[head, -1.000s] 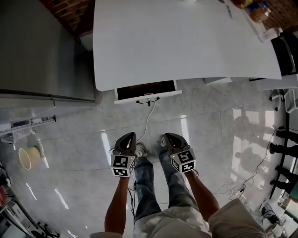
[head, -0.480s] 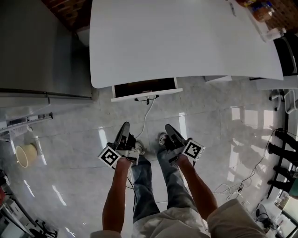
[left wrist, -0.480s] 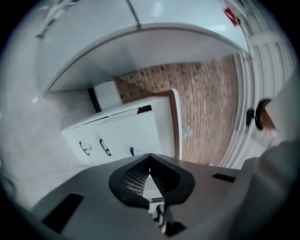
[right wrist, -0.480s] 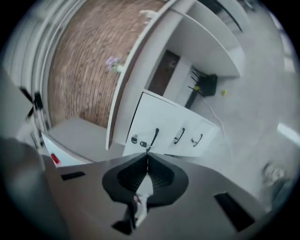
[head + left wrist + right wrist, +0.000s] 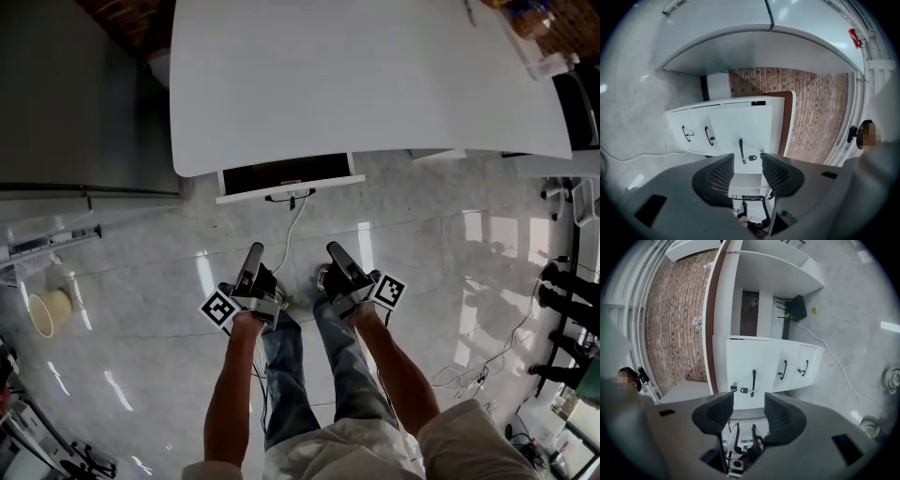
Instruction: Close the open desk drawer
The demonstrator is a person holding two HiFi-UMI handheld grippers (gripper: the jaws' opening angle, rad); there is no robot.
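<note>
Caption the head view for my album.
Left hand-held gripper and right hand-held gripper, jaws just opened and empty, point toward the open desk drawer.

in the head view the desk (image 5: 356, 84) fills the 12 o'clock side. the open drawer (image 5: 286, 176) juts from under its near edge toward 6 o'clock, with its handle (image 5: 292, 196) on the front. a cable (image 5: 296, 232) lies on the floor (image 5: 141, 272) between the drawer front and the person's legs (image 5: 281, 370), which are at 6 o'clock. a cabinet (image 5: 75, 94) stands at 10 o'clock, left of the desk. a bucket (image 5: 42, 312) sits on the floor at 8 o'clock. wires (image 5: 469, 375) lie at 4 o'clock. a brick wall (image 5: 815, 108) stands behind the desk.
</note>
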